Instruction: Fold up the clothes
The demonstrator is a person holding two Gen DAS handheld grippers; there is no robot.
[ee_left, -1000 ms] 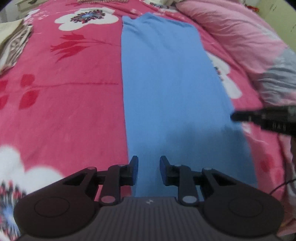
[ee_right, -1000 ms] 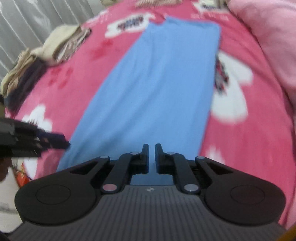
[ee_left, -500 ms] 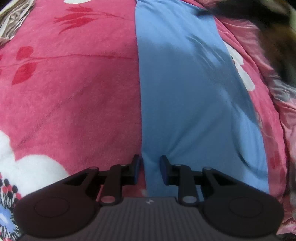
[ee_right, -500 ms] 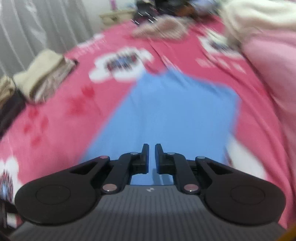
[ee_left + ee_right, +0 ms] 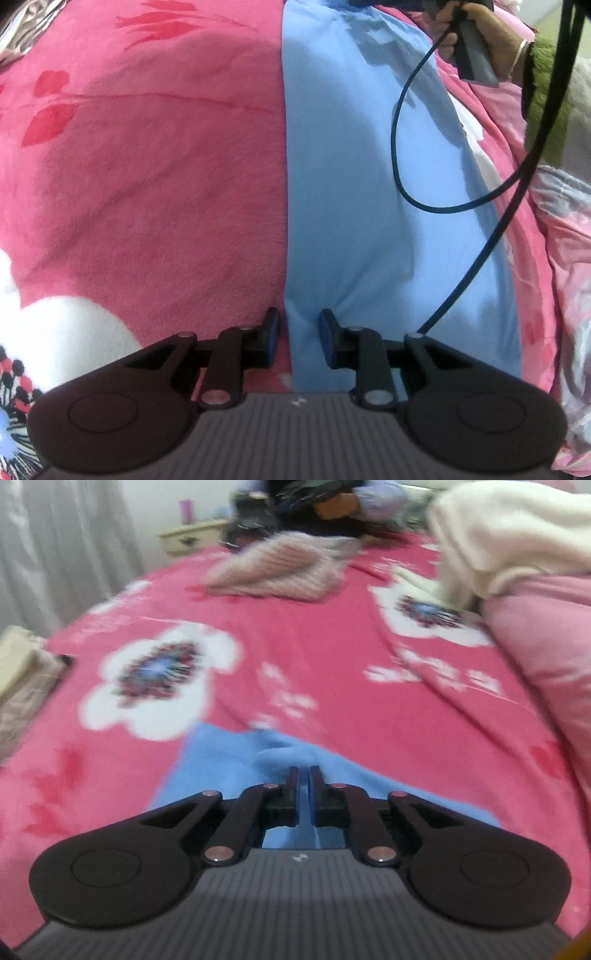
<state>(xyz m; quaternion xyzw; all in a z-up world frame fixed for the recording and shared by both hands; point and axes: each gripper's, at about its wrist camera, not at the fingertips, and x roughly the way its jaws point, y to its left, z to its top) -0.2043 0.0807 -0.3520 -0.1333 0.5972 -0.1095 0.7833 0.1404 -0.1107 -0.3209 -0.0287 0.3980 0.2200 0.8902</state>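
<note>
A pink fleece blanket with white flowers fills both frames, a long light-blue folded garment lying mid-frame. The left gripper straddles its edge, jaws spread; the right gripper is pressed together. A black cable loops at upper right.

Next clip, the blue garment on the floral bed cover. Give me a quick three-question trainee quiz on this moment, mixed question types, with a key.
1. True or false: the left gripper straddles the long left edge of the blue garment.
2. The right gripper's jaws are: A) spread wide, B) nearly together, C) out of view.
3. What dangles across the garment in the left wrist view?

Key:
1. True; one finger is over the pink bed cover, the other over blue cloth.
2. B, over the garment's far end.
3. A dark cable running from the right-hand tool.
</note>
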